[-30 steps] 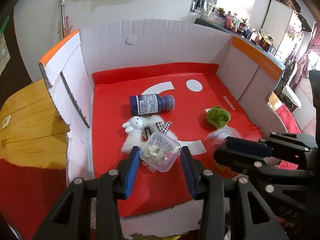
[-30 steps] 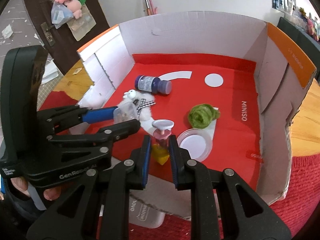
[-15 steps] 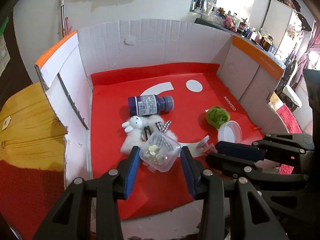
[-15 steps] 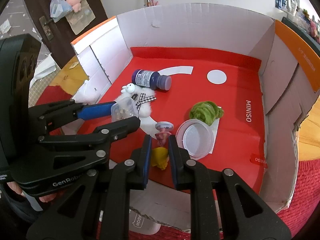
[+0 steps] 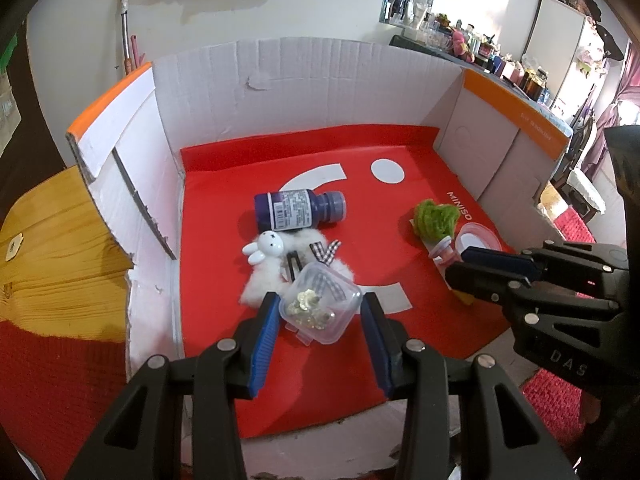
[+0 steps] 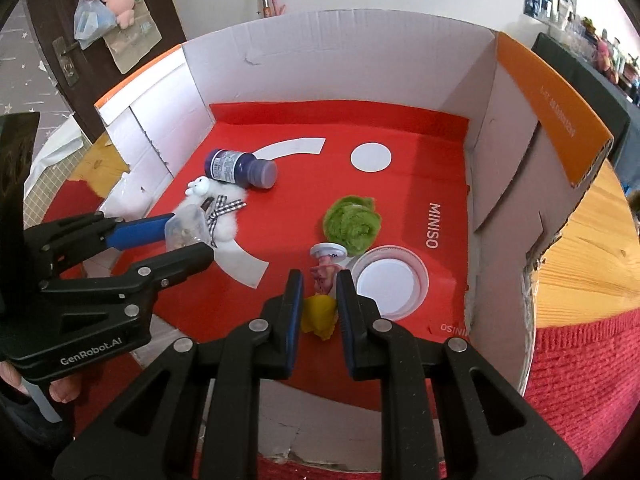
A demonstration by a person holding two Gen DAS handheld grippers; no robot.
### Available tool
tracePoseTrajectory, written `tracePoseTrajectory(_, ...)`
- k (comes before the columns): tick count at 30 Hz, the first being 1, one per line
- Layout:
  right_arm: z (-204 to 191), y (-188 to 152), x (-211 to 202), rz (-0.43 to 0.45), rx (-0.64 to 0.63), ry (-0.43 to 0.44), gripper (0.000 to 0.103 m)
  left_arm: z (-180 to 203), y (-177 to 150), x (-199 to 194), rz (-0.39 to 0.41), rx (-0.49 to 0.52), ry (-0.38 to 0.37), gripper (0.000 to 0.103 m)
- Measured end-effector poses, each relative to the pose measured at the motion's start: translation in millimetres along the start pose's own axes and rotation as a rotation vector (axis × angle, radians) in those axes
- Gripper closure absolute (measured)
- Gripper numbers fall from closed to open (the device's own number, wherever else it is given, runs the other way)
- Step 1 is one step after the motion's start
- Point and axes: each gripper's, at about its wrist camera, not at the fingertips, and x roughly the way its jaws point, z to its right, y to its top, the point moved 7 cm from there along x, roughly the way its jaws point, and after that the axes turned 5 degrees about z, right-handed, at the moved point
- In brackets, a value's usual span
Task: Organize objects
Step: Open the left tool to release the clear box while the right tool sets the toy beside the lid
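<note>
The left gripper clamps a small clear plastic box of metallic bits between its blue pads, held just above the red MINISO-printed floor of the white cardboard box. The right gripper has its jaws drawn narrow on a small pink figure with a white cap, beside a round clear lid. Farther in lie a purple bottle, a white plush rabbit and green yarn.

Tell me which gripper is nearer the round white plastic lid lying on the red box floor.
Right. The right gripper, shut on a small pink and yellow toy, sits just beside the round white plastic lid. The left gripper, holding a small clear plastic container, is across the box.
</note>
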Motion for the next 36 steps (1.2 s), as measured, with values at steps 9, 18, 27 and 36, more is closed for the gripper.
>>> tracePoseTrajectory(9, -1.3, -0.4, -0.1, 0.001, 0.018, 0.016, 0.087, 1.6, -0.3, 3.0, -0.004, -0.008, -0.005, 0.059)
tracePoseTrajectory(18, -2.4, 0.8, 0.9, 0.013, 0.024, 0.021, 0.086, 2.3, 0.0, 1.7, 0.014, -0.015, -0.007, 0.057)
tracePoseTrajectory(27, -4.6, -3.6, 0.0, 0.01, 0.029, 0.032, 0.082, 2.2, 0.0, -5.2, 0.027, -0.018, -0.005, 0.049)
tracePoseTrajectory(36, -7.2, -5.7, -8.8, 0.025, 0.032, 0.038, 0.082, 3.7, -0.6, -12.3, 0.044, -0.019, -0.002, 0.043)
